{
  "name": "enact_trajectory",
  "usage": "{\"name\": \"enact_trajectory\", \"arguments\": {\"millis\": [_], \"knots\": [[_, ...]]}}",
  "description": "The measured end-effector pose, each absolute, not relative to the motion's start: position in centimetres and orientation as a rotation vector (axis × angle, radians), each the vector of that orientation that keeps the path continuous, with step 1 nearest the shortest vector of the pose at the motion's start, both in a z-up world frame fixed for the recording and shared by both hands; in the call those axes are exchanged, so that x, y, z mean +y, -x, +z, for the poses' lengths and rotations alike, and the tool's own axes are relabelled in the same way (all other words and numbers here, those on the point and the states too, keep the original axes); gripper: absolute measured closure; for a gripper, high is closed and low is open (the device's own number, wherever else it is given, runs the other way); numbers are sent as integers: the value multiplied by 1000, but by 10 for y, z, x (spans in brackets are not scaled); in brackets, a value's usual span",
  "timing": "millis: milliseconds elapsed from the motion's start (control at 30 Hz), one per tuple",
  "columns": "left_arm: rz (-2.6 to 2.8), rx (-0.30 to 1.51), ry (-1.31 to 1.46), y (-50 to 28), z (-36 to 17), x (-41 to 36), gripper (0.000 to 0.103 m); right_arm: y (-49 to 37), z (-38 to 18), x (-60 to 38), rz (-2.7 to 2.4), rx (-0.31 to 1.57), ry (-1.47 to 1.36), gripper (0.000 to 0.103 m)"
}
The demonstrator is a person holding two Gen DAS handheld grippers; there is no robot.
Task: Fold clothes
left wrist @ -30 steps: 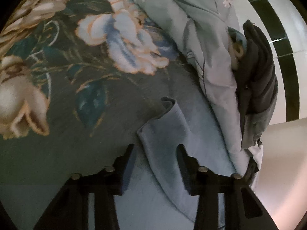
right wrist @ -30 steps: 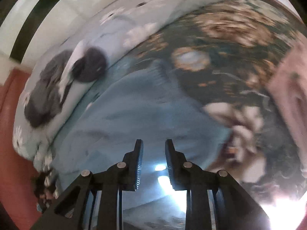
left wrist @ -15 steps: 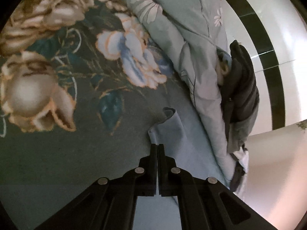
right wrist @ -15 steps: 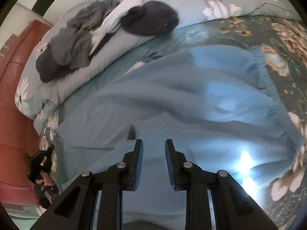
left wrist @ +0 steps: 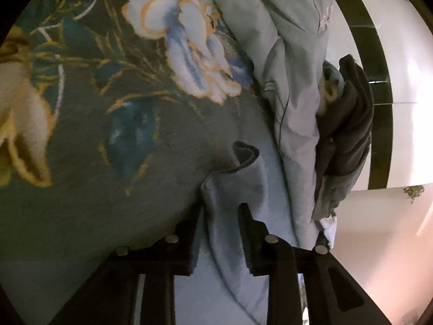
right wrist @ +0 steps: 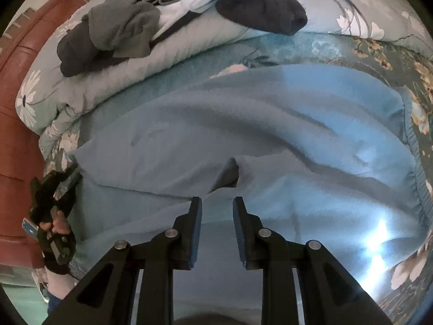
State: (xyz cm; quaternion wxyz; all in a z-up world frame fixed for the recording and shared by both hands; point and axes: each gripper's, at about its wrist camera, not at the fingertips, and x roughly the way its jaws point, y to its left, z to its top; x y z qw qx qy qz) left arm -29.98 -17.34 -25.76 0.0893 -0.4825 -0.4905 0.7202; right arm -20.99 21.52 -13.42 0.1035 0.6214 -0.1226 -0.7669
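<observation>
Sweater point(right wrist: 243, 135) lies spread on the bed point(left wrist: 81, 162), near the quilt point(right wrist: 167, 54). My left gripper point(left wrist: 220, 233) is opening its jaws around a raised fold; my right gripper point(right wrist: 217, 227) hovers above, jaws apart, empty.

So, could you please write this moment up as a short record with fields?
surface: floral bedspread
garment: light blue garment, spread flat on the bedspread
left gripper: jaws opening, a fold of the garment's edge between them
right gripper: open, above the garment's middle, holding nothing
bedding: pale floral quilt, bunched behind the garment
other clothes: dark and grey pile on top of the quilt
</observation>
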Motion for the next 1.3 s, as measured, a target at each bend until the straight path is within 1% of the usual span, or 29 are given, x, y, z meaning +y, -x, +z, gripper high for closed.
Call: {"name": "enact_trajectory", "arguments": {"millis": [100, 167, 200, 333, 467, 633, 800, 900, 1000, 1067, 1133, 1200, 1300], "knots": [[2170, -1452, 1417, 302, -257, -171, 75, 210, -136, 215, -2258, -370, -1847, 79], [2190, -1447, 1417, 302, -255, -170, 88, 211, -137, 213, -2252, -378, -1856, 79], [2200, -1444, 1419, 301, -254, -170, 100, 211, -138, 213, -2249, -382, -1861, 79], [2234, -1490, 1381, 287, -248, -178, 100, 210, -138, 211, -2243, -374, -1866, 79], [2243, -1568, 1336, 257, -242, -193, 100, 210, -140, 211, -2239, -375, -1876, 79], [2281, -1580, 1409, 226, -255, -196, 100, 209, -144, 208, -2225, -386, -1890, 79], [2209, -1592, 1412, 226, -263, -203, 100, 209, -144, 208, -2225, -398, -1891, 79], [2172, -1575, 1357, 222, -247, -207, 98, 207, -142, 215, -2235, -448, -1878, 79], [2207, -1495, 1341, 203, -222, -212, 96, 202, -137, 227, -2248, -496, -1865, 79], [2240, -1460, 1340, 182, -208, -220, 88, 197, -134, 237, -2256, -524, -1863, 79], [2282, -1456, 1347, 155, -198, -231, 64, 191, -134, 252, -2270, -562, -1875, 79], [2330, -1443, 1385, 131, -192, -243, 61, 183, -135, 274, -2289, -643, -1887, 79], [2355, -1423, 1491, 96, -193, -256, 57, 164, -138, 313, -2313, -824, -1897, 79]]}}
